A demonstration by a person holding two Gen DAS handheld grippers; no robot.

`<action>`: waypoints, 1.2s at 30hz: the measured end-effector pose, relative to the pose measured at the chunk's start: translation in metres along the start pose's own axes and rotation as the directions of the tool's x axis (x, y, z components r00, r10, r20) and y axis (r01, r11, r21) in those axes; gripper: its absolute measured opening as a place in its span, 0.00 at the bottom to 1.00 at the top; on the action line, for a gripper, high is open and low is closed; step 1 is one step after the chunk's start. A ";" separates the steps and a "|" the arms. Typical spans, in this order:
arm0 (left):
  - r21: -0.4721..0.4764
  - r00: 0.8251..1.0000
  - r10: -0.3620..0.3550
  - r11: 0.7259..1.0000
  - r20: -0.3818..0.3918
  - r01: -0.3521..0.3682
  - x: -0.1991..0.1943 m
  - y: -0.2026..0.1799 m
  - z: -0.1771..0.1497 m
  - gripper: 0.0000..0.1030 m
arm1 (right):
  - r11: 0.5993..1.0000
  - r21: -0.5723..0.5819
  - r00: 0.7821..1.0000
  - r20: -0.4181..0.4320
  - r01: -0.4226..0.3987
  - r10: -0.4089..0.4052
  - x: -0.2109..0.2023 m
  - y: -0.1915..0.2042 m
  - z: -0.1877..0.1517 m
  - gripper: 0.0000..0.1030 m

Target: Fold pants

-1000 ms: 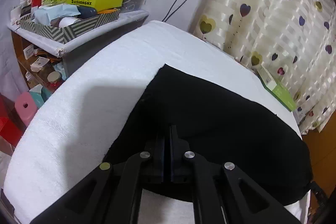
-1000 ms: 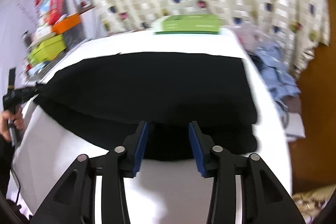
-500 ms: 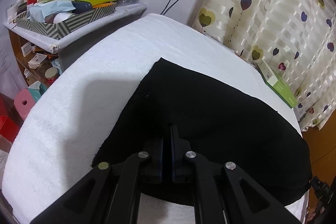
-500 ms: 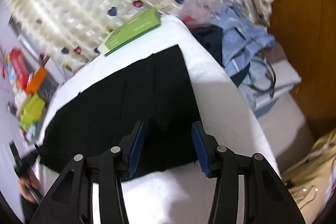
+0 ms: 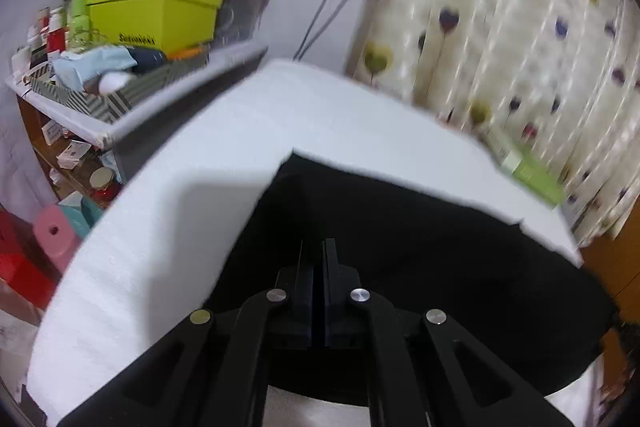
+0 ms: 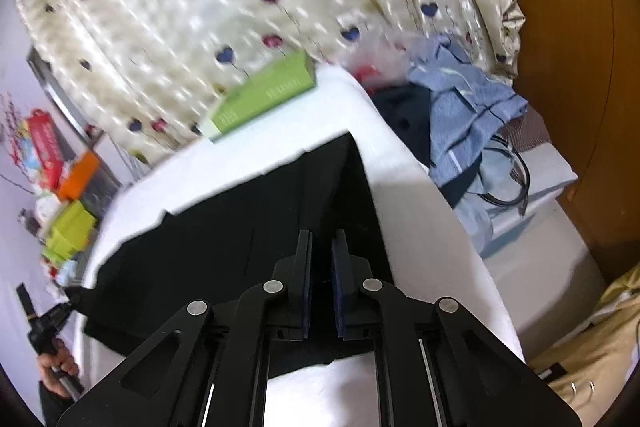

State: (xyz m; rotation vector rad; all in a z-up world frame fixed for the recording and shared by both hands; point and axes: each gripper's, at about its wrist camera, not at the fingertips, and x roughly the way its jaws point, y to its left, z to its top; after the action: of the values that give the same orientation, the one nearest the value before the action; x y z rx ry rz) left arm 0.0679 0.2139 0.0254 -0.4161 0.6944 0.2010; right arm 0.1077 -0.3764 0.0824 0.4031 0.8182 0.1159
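Pants [image 5: 420, 259], black cloth on the white towelled tabletop [image 5: 168, 227], are pinched by the left gripper [image 5: 319, 267]; the nearly closed right gripper [image 6: 321, 263] may have caught only one layer, so the fold could skew

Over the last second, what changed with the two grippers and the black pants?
The right hand-held gripper swung toward the right-hand end of the black pants and closed from wide open to a narrow gap over the fabric; whether it pinches cloth is unclear. The left hand-held gripper stayed shut on the pants' other end. The pants remain spread on the white table cover, with the green box at the far edge.
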 end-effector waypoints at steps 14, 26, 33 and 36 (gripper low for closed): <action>-0.009 0.996 0.029 1.000 -0.090 -0.030 0.008 0.020 -0.017 0.09 | 0.989 -0.083 0.992 -0.028 0.124 -0.127 -0.011 -0.007 -0.021 0.16; 0.029 0.997 0.059 0.998 0.043 -0.061 -0.033 -0.003 -0.010 0.09 | 0.933 -0.326 0.985 -0.031 0.151 -0.170 0.018 0.044 -0.026 0.24; 0.239 0.991 -0.004 0.970 -0.134 0.036 0.011 -0.048 -0.053 0.09 | 0.910 -0.363 0.970 -0.059 0.199 -0.235 0.027 0.032 -0.036 0.24; 0.223 0.988 -0.009 0.974 -0.156 0.044 0.011 -0.047 -0.047 0.10 | 0.893 -0.406 0.975 -0.020 0.193 -0.219 0.018 0.048 -0.036 0.24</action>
State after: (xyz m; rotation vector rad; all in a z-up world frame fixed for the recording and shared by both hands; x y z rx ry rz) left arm 0.0640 0.1516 -0.0006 -0.2236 0.8532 0.0628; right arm 0.0962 -0.3166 0.0670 -0.0792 0.8730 0.0968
